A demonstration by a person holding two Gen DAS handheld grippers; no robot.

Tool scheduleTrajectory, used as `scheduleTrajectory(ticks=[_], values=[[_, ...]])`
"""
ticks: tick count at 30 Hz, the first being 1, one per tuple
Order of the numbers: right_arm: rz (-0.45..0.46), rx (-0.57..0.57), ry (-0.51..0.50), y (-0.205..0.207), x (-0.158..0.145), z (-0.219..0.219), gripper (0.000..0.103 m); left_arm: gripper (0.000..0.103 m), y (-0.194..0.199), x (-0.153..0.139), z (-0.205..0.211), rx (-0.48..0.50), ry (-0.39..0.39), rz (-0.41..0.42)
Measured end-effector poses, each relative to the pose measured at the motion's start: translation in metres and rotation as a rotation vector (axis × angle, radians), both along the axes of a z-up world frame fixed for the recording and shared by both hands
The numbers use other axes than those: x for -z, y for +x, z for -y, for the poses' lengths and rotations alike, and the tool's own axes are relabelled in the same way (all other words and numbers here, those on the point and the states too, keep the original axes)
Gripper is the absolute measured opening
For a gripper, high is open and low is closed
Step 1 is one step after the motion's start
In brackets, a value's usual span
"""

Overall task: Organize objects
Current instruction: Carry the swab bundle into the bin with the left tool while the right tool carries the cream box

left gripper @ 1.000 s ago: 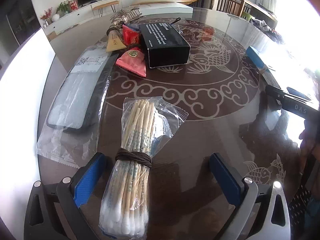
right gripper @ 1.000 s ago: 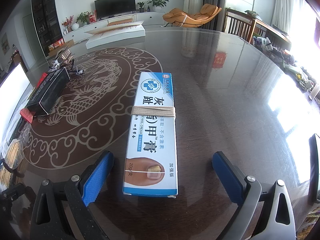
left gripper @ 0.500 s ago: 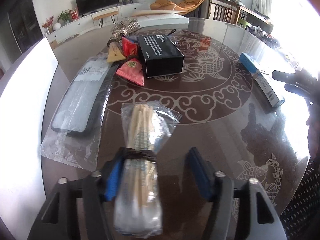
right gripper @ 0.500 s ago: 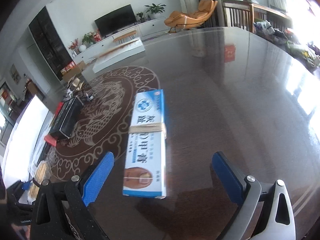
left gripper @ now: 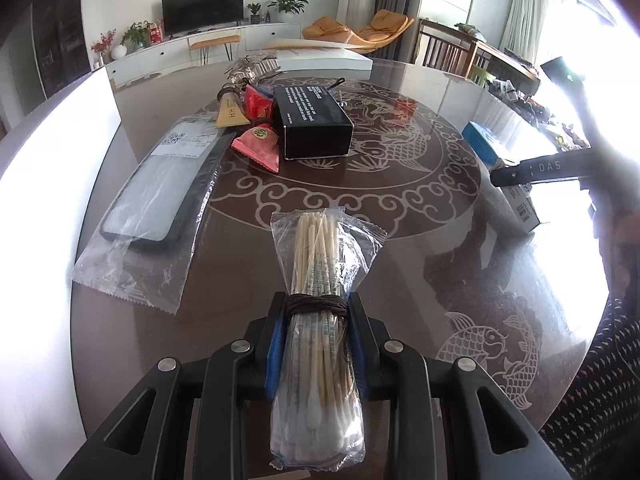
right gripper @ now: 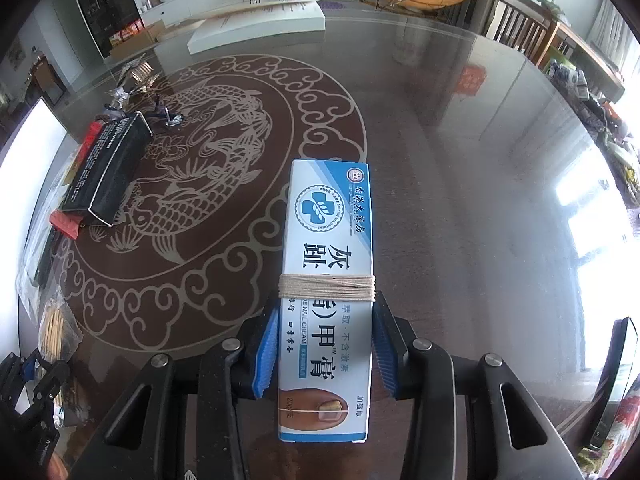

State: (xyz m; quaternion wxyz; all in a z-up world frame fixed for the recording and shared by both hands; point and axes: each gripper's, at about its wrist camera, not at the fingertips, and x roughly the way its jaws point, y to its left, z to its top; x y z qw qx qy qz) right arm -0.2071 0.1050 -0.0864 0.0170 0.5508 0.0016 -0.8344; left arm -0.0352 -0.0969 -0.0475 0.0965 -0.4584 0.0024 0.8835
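In the left wrist view, the left gripper (left gripper: 316, 344) fills the bottom centre of the frame, its blue-padded fingers (left gripper: 275, 354) clenched on a clear bag of cotton swabs (left gripper: 318, 360), just below the dark cord wound around the bundle. The bag's open end fans out toward the middle of the frame over the dark glass worktop (left gripper: 400, 264) with its pale fish and cloud pattern. To the upper left lies a long dark mirror in a plastic sleeve (left gripper: 160, 188); above centre stands a black box (left gripper: 314, 122) with a pink pouch (left gripper: 258, 145), a red packet (left gripper: 260, 104) and a tan triangular packet (left gripper: 230, 112) crowded at its left side. At the right edge the other gripper's dark body crosses in front of a blue-and-white carton (left gripper: 486, 146). In the right wrist view, the right gripper (right gripper: 325, 350) sits at the bottom centre, its jaws closing, with the blue finger pads (right gripper: 267, 354) against both long sides of the nail cream box (right gripper: 326, 300), below the beige string tied around it. The box points up the frame over the edge of the patterned circle. The black box (right gripper: 108, 170) lies at the left, and the swab bag (right gripper: 56, 332) shows at the lower left edge.
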Motion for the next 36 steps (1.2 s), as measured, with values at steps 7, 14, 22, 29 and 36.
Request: scheduleTrajectory(ticks=[7, 14, 22, 29, 36], values=[[-0.053, -0.001, -0.236, 0.034, -0.032, -0.012, 0.042, 0.028, 0.016, -0.019, -0.002, 0.001, 0.054, -0.054], [-0.088, -0.037, -0.333, 0.052, -0.056, 0.0, 0.042, 0.028, 0.033, -0.049, -0.002, 0.012, 0.095, -0.125], [-0.115, -0.156, -0.383, 0.063, -0.084, 0.062, 0.042, 0.028, 0.057, -0.105, 0.033, -0.034, 0.173, -0.229], [-0.114, -0.349, -0.51, 0.07, -0.122, 0.171, 0.042, 0.028, 0.078, -0.156, 0.124, -0.208, 0.178, -0.307], [-0.058, -0.555, -0.654, 0.088, -0.151, 0.287, 0.042, 0.028, 0.105, -0.152, 0.229, -0.473, 0.062, -0.277]])
